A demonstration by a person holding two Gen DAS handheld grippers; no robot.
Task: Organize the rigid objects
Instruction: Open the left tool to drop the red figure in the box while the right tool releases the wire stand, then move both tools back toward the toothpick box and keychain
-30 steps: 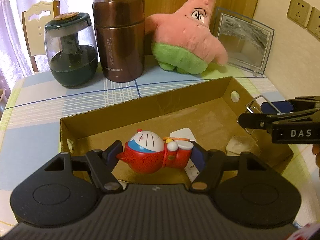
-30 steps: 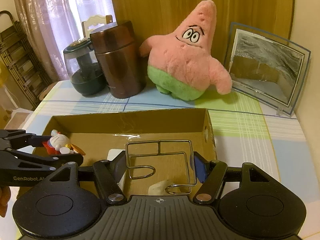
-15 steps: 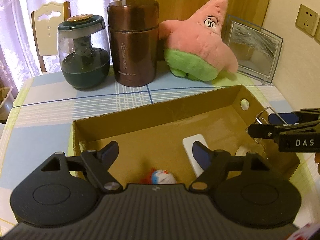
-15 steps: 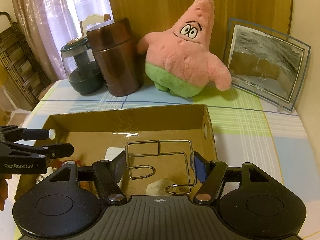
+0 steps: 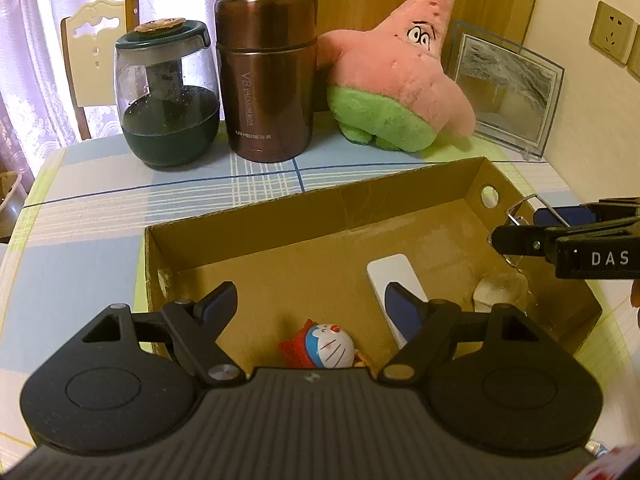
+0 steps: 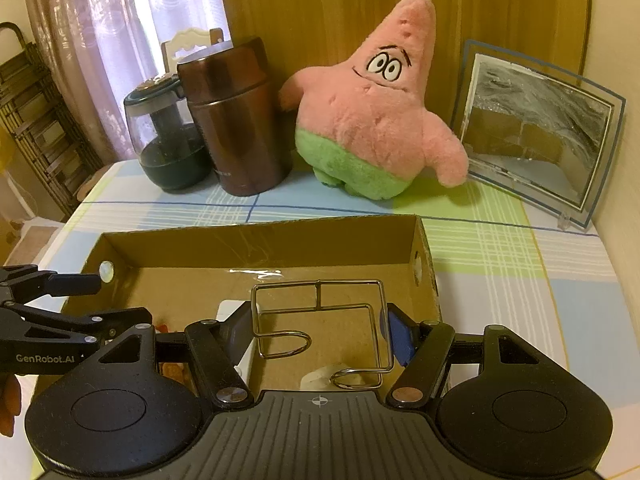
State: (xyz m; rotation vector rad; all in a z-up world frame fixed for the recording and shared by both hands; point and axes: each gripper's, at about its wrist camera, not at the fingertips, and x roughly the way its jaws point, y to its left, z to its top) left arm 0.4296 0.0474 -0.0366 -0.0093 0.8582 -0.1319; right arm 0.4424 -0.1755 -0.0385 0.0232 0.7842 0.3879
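L wrist view, bottom centre: left gripper (image 5: 310, 300) spread wide w/ nothing between its blue pads; just past the housing edge a Doraemon figurine (image 5: 326, 350) in red lies on the floor of the cardboard box (image 5: 280, 216), lower part hidden by the gripper body; to its right a white flat rectangular block (image 5: 390, 270), partly covered by the right-hand finger; further right a pale translucent lump (image 5: 498, 290) on the box floor, can't tell what it is; at right edge the right gripper (image 5: 516, 226) reaches in over the box's right wall.

R wrist view, bottom centre: right gripper (image 6: 318, 324) partly open, pads pressed on both sides of a bent wire rack (image 6: 320, 316), held above the box interior; below it the pale lump (image 6: 328, 376) again, half hidden by wire and housing; left gripper (image 6: 100, 300) comes in from left edge over the box's left end.

Beyond the box, checked tablecloth (image 5: 100, 216); far row, left to right: glass teapot (image 5: 168, 100) w/ dark liquid and green lid; brown vacuum flask (image 5: 266, 76) just beside it; Patrick Star plush (image 5: 394, 80), touching or nearly touching the flask; glass photo frame (image 5: 508, 88) leaning at upper right; wall socket (image 5: 612, 32) top right; chair back (image 5: 100, 40) and curtain behind teapot, upper left.
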